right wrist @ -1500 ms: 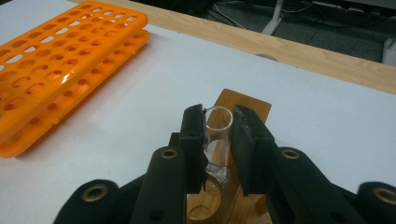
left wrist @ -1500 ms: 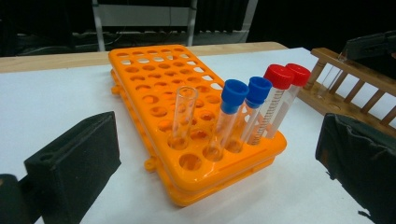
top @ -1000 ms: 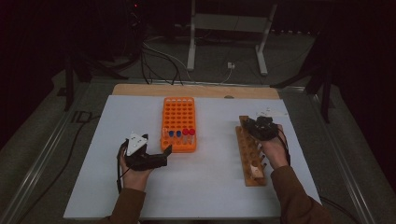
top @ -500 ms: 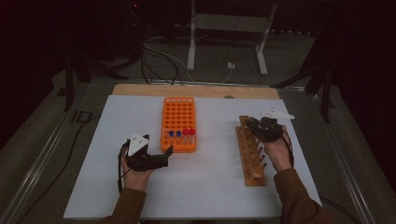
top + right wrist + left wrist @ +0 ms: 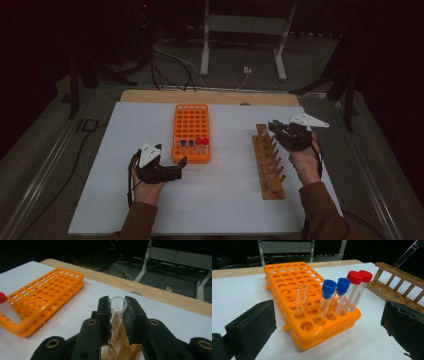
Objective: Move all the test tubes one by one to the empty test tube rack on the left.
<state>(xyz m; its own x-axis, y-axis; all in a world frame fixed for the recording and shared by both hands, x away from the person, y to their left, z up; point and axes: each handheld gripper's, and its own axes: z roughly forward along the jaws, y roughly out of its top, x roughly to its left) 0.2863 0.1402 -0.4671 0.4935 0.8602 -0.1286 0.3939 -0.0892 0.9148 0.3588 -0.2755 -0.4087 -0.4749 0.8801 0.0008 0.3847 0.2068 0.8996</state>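
My right gripper (image 5: pixel 117 312) is shut on a clear open glass tube (image 5: pixel 118 301), held upright over the far end of the wooden rack (image 5: pixel 120 351). In the high view the right gripper (image 5: pixel 274 128) hovers at the far end of the wooden rack (image 5: pixel 267 165). My left gripper (image 5: pixel 327 315) stands open, facing the near end of the orange rack (image 5: pixel 287 277). That rack's front row holds a clear open tube (image 5: pixel 302 300), two blue-capped tubes (image 5: pixel 328 287) and two red-capped tubes (image 5: pixel 354 277). The left gripper (image 5: pixel 180 166) lies low on the table.
A white sheet (image 5: pixel 100 165) covers the table, with a wooden strip (image 5: pixel 210 96) along its far edge. Most of the orange rack's (image 5: pixel 190 120) holes are empty. Cables and a metal stand (image 5: pixel 245 30) lie on the floor beyond.
My right gripper has risen a little with the glass tube and drifted slightly right. The left gripper has stayed put.
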